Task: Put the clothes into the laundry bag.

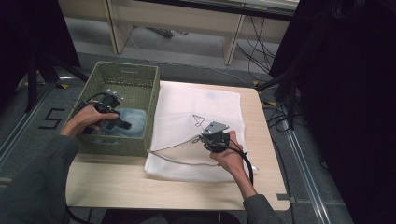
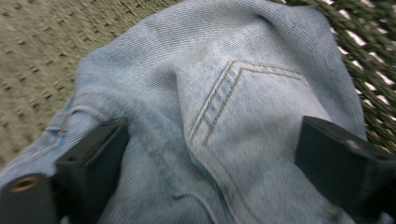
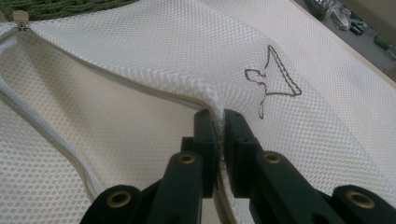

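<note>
A: Wooden table (image 1: 116, 186), green basket (image 1: 140, 79) on the left, white mesh bag (image 1: 187, 105) spread beside it.

B: Where are the jeans (image 2: 252, 121)?

A: Down in the basket. Left tongs (image 1: 119, 123) are right over them, jaws wide apart on either side of the pocket, not pinching.

B: Right tongs (image 3: 220, 122)?

A: Clamped on the bag's top layer near the zipper edge, fabric lifted.

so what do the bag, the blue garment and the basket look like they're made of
The bag looks like white synthetic mesh: a fine honeycomb of holes, with a zip along its opening. The blue garment looks like faded light denim: diagonal twill weave and tan stitching. The basket is olive green and woven; whether plastic or fibre, I cannot tell.
</note>
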